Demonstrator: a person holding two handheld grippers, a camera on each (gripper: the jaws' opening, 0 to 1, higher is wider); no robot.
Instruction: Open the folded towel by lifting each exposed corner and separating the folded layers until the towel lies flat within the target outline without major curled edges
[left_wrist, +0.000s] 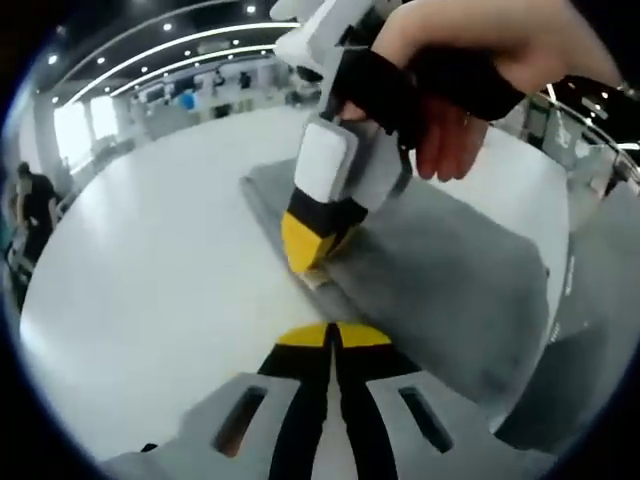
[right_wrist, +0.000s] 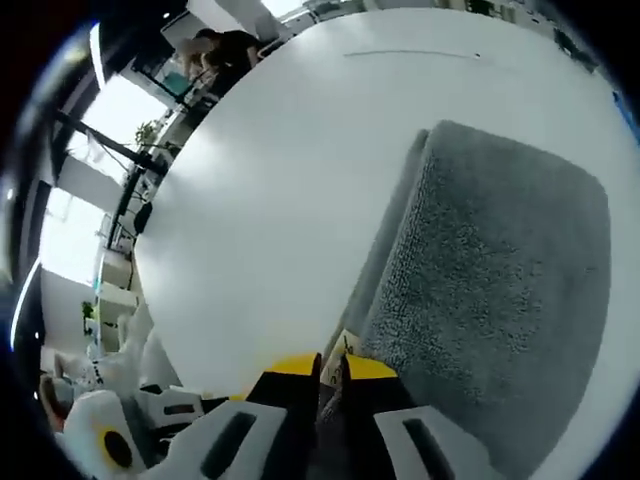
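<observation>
Your right gripper (left_wrist: 308, 252) pinched the grey towel's (left_wrist: 440, 270) corner, mid-frame in the left gripper view; your left gripper (left_wrist: 330, 335) sat pressed together, empty. The towel lay folded on the white table (right_wrist: 270, 190). You needed to lift slowly, peeling just the top layer.

Lighting was bright and pretty even in both views, mostly from long ceiling light strips (left_wrist: 170, 45) curving overhead, plus daylight pouring through windows (right_wrist: 75, 215) that were totally blown out. The white table (left_wrist: 150, 270) picked up a soft glare and only faint shadows, the clearest one a thin dark line along the edge of the gray towel (right_wrist: 500, 260). Heavy fisheye bending at the edges, so straight lines bowed hard. The left gripper view looked soft and smeary overall, while the towel's pile was fairly crisp in the right gripper view. Background stayed fuzzy.
</observation>
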